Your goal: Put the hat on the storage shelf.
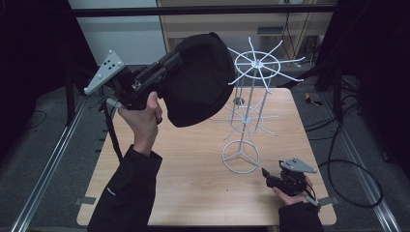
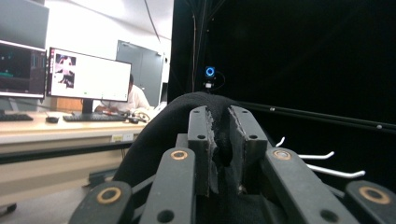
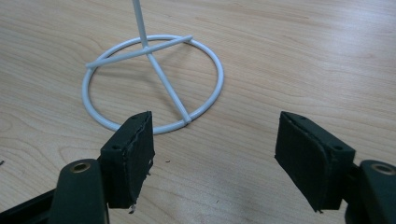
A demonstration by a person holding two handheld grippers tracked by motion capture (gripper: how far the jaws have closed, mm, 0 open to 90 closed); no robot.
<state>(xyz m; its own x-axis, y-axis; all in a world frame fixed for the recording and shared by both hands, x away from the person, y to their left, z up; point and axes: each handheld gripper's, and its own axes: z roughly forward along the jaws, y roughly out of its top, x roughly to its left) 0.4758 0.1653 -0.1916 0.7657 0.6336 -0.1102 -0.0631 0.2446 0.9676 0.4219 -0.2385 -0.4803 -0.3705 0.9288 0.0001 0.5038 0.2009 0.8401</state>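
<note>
At the near right corner of the table point(image 1: 193, 193), your right gripper point(image 1: 271, 180) rests low over the wood, held in your right hand point(image 1: 295, 193). In the right gripper view its two black jaws stand wide apart with bare tabletop between them; they hold nothing. Just beyond the jaws lies the round base ring point(image 3: 154, 84) of the white wire rack point(image 1: 249, 96), crossed by three spokes that meet at the upright rod. The ring sits flat on the wood, near the jaws but apart from them.

Farther in, on the left, your left hand point(image 1: 142, 118) lifts the left gripper point(image 1: 167, 67) well above the table, its grey three-cornered plate point(image 1: 105, 70) tilted toward the left. Your dark sleeve point(image 1: 128, 193) rises from the bottom edge. In the left gripper view the jaws are drawn nearly together, pinching a fold of the black cap point(image 1: 200, 79) between the pads. The cap hangs in the air from that grip, its dome toward the rack, just beside the upper ring of hooks point(image 1: 258, 63) and partly in front of it. Whether cloth touches wire you cannot tell.

Beyond the cap, the left gripper view shows white hook tips point(image 2: 327, 163) against a dark curtain, and lit monitors point(image 2: 88, 74) on a desk at far left.
</note>
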